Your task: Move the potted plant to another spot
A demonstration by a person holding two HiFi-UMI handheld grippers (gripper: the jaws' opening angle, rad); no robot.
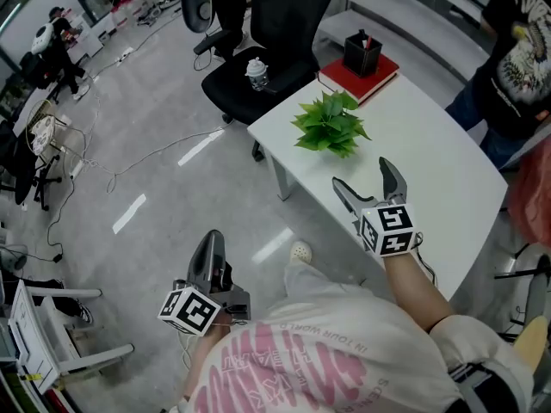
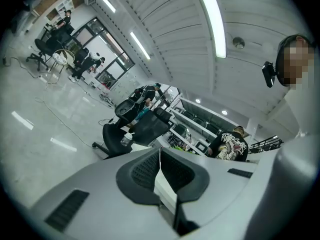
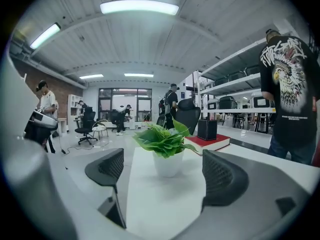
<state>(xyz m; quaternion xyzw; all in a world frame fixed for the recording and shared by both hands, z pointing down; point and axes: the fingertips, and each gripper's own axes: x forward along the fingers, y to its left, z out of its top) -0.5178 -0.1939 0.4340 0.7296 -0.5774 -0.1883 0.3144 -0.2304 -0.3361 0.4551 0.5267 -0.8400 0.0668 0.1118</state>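
Holding left gripper [image 1: 212, 241] low at 7 o'clock of the head view, above grey floor [image 1: 146, 170], jaws pressed together on nothing. Up at 12 o'clock, a black chair [image 1: 284, 24] with a small jar [image 1: 256, 74] on its seat. Right of that, potted plant [image 1: 330, 125] upright on white table [image 1: 448, 170], near its left edge. Pointing right gripper [image 1: 362, 175] at it from 5 o'clock, apart from the pot, jaws spread wide and pinching nothing. Beyond the plant at 1 o'clock, red book [image 1: 360, 83] under a black pen holder [image 1: 362, 52]
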